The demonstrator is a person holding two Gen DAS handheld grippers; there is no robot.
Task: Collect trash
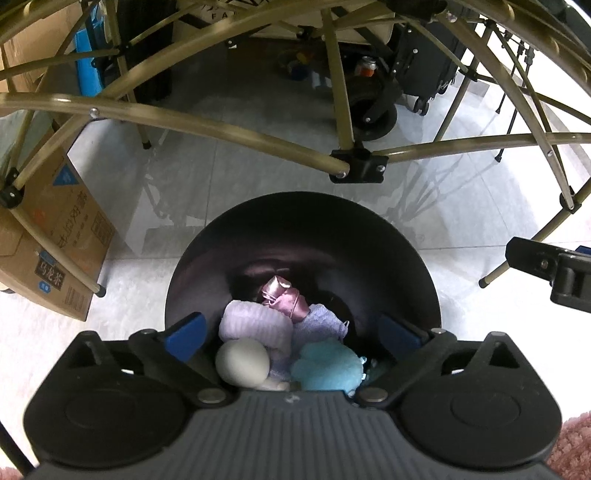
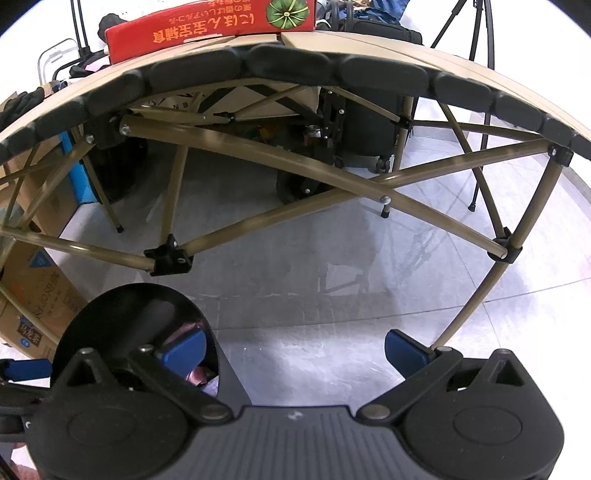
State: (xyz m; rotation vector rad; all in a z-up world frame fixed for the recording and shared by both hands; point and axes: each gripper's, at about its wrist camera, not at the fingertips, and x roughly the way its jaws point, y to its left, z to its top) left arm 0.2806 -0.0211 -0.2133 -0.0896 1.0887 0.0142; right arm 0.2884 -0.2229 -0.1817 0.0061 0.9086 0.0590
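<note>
Bin (image 1: 295, 236): round, black, upright on the floor, mouth facing up.
Trash: white ball (image 1: 242, 363), lilac cloth (image 1: 255, 323), pink satin pouch (image 1: 284, 297), teal fluff (image 1: 327, 365) piled inside.
Left gripper (image 1: 291, 334): jaws spread over the bin, pinching nothing.
Right gripper (image 2: 295, 349): jaws spread, empty, beside the bin.
Right view only: red box (image 2: 210, 27) on the counter (image 2: 369, 44).

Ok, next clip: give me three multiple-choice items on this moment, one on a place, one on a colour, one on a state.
1. Where does the pink satin pouch lie?
A. on the floor
B. inside the black bin
C. on the folding table

2. What colour is the box on the table?
A. red
B. green
C. white

3. How stand the left gripper's jaws?
A. shut on the pouch
B. shut on nothing
C. open, holding nothing

Answers: 1 B, it rests among cloths in the bin. 2 A, red with pale lettering. 3 C, blue pads spread wide above the bin.
</note>
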